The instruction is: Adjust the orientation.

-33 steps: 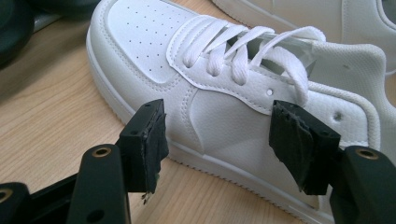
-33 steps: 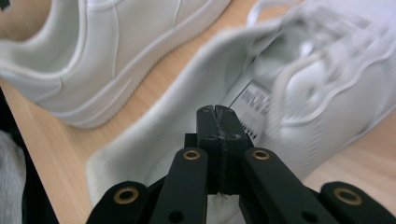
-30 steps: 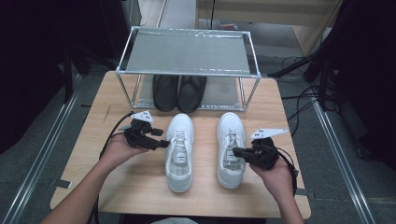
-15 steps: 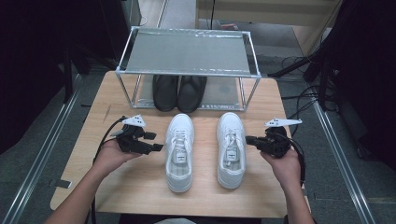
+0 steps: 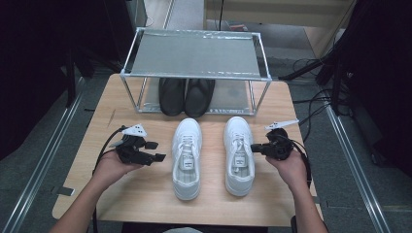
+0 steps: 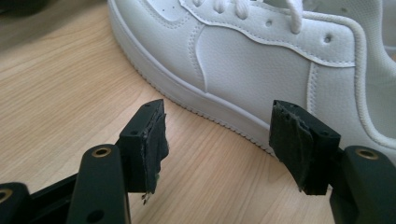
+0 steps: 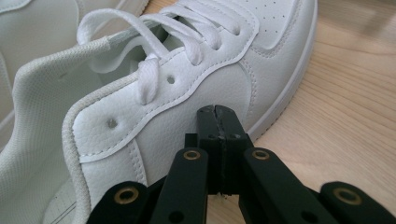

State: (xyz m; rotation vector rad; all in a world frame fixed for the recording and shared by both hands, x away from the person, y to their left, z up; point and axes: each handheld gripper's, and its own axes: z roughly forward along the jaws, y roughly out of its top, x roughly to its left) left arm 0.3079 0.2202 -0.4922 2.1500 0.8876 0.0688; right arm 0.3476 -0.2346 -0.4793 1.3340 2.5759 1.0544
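Two white sneakers stand side by side on the wooden table (image 5: pixel 145 194), toes pointing away: the left sneaker (image 5: pixel 186 158) and the right sneaker (image 5: pixel 239 154). My left gripper (image 5: pixel 159 152) is open just left of the left sneaker; in the left gripper view its pads (image 6: pixel 154 140) stand wide apart before the shoe's side (image 6: pixel 243 74), touching nothing. My right gripper (image 5: pixel 256 147) is shut with nothing in it, tips close to the right sneaker's outer side (image 7: pixel 187 126). Its pads (image 7: pixel 219 126) press together in the right gripper view.
A metal shoe rack (image 5: pixel 194 56) with a grey top shelf stands at the table's far edge. A pair of black shoes (image 5: pixel 187 96) sits on its lower level. Cables (image 5: pixel 311 121) trail off the table's right side.
Both hands have drifted outward and slightly away from the sneakers. The right gripper has moved right, off the right sneaker's heel side. The sneakers have not moved.
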